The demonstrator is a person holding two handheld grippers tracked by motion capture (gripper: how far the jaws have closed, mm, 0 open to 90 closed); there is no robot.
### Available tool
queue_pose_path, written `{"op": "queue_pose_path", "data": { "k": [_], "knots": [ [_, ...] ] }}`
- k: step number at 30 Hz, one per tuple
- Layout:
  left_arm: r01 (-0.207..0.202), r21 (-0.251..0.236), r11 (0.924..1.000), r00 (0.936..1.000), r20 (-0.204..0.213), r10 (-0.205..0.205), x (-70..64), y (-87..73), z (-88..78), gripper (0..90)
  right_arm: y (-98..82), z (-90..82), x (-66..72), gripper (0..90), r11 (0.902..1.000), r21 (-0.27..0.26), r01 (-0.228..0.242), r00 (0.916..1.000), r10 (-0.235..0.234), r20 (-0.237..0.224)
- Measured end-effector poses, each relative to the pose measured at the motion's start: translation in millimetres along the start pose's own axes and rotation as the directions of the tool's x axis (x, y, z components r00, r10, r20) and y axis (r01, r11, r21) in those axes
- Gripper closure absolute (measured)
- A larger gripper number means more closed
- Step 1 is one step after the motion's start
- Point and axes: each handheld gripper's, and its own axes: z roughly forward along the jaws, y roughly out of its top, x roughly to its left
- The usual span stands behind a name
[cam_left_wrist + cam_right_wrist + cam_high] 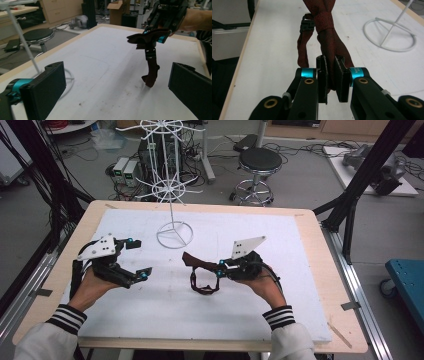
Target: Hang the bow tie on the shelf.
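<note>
A dark red bow tie (pixel 192 261) with a looped strap and a black clasp hangs from my right gripper (pixel 220 268), its lower end touching the white mat. In the right gripper view the jaws are shut on the fabric (pixel 325 30) at my right gripper (pixel 331 76). My left gripper (pixel 139 259) stands open to the left, apart from the tie, with nothing between its jaws. From the left gripper view, the tie (pixel 151 70) dangles ahead between the wide open jaws of my left gripper (pixel 117 92). A white wire stand (pixel 172 185) rises at the back of the mat.
The stand's ring base (pixel 175 235) rests on the white mat (pixel 125 320), which covers a wooden table (pixel 320 245). A black stool (pixel 259 162) and cables lie on the floor beyond. A blue cart (pixel 407 280) sits at the right.
</note>
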Motion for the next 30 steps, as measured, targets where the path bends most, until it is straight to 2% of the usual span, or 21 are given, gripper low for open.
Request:
{"op": "queue_pose_path", "data": {
  "k": [2,7,12,17,24,26,28,30],
  "knots": [
    [-0.013,0.015,0.9998,0.9994,0.031,0.013,-1.1,5.4,4.9,1.8,1.9,1.4,0.8,82.9,0.9999,-0.015,-0.002,1.0000,0.002,-0.007],
    [-0.028,0.057,0.9980,0.9967,0.077,0.024,-4.6,16.9,16.9,1.8,7.9,6.2,3.0,82.9,0.9991,-0.041,0.013,0.9997,-0.014,-0.020],
    [-0.037,0.073,0.9966,0.9924,0.119,0.028,-7.7,26.6,27.1,1.8,12.7,7.8,4.6,82.8,0.9979,-0.061,0.020,0.9993,-0.022,-0.030],
    [-0.070,0.089,0.9935,0.9846,0.166,0.055,-9.3,32.6,35.6,4.2,13.9,10.0,6.0,82.7,0.9976,-0.065,0.025,0.9990,-0.028,-0.036],
    [-0.076,0.116,0.9903,0.9769,0.208,0.051,-10.5,37.0,45.6,4.7,16.8,13.5,7.1,82.7,0.9958,-0.083,0.039,0.9979,-0.043,-0.048],
    [-0.081,0.121,0.9894,0.9736,0.222,0.053,-11.5,37.4,48.6,4.9,17.7,14.5,7.2,82.7,0.9957,-0.084,0.039,0.9979,-0.043,-0.049],
    [-0.090,0.116,0.9891,0.9671,0.248,0.059,-12.9,36.9,50.9,9.2,19.3,16.9,7.9,82.7,0.9954,-0.086,0.042,0.9977,-0.046,-0.050],
    [-0.090,0.129,0.9875,0.9658,0.253,0.055,-14.6,36.4,53.7,9.3,19.8,17.8,8.2,82.7,0.9958,-0.082,0.042,0.9976,-0.046,-0.052]
  ]
}}
